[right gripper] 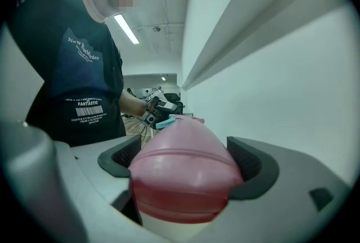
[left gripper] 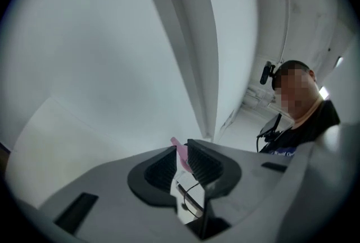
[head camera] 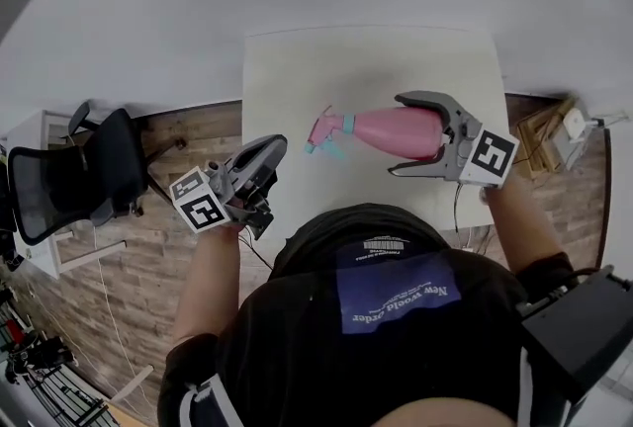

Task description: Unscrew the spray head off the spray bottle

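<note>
Holding the spray bottle [head camera: 388, 130] sideways above the counter [head camera: 297, 69], your right tool [head camera: 398, 133] clamps its smooth, likely light plastic body. Your left tool [head camera: 277, 150], over the counter's near edge, is barely parted and empty. Take the spray head [head camera: 321, 130] at its stiff collar.

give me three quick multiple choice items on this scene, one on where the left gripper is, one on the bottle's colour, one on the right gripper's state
1. Where is the left gripper relative to the spray bottle?
A. clamped on its nozzle
B. apart from it
C. under its base

2. What colour is the bottle's body?
A. green
B. pink
C. yellow

3. What state is the right gripper in?
A. open, empty
B. shut on nothing
C. shut on the spray bottle

Answers:
1. B, the head view shows a gap between them.
2. B, it is pink in the head and right gripper views.
3. C, the body fills its jaws.
</note>
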The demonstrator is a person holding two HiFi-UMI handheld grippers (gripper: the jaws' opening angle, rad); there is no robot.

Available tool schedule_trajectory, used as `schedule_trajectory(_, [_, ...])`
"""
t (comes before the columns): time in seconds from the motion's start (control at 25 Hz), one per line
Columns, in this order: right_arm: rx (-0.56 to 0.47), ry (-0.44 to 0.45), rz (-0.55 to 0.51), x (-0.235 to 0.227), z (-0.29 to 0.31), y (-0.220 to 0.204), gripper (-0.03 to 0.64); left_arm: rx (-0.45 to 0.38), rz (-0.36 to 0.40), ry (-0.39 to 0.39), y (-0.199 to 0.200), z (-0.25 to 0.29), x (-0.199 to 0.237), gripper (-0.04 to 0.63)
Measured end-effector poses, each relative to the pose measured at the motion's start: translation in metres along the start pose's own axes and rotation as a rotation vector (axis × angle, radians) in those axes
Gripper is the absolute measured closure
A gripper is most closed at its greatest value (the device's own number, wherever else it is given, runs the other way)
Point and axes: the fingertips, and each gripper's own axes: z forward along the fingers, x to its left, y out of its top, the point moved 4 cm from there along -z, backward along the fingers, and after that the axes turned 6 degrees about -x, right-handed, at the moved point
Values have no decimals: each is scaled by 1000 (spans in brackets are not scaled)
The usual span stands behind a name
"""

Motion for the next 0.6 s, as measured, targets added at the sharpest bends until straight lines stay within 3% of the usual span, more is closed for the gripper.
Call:
schedule_trajectory(0.16, [8, 2, -37, 8, -5, 26, 149, 30, -67, -131, 10, 19, -16, 452])
schedule_trajectory(0.32, [11, 20, -61, 18, -5, 50, 149, 83, -120, -236, 16, 38, -42, 418])
schedule_trajectory(0.6, [14, 73, -122, 44, 2, 72, 149, 206, -174, -306, -2, 59, -72, 410])
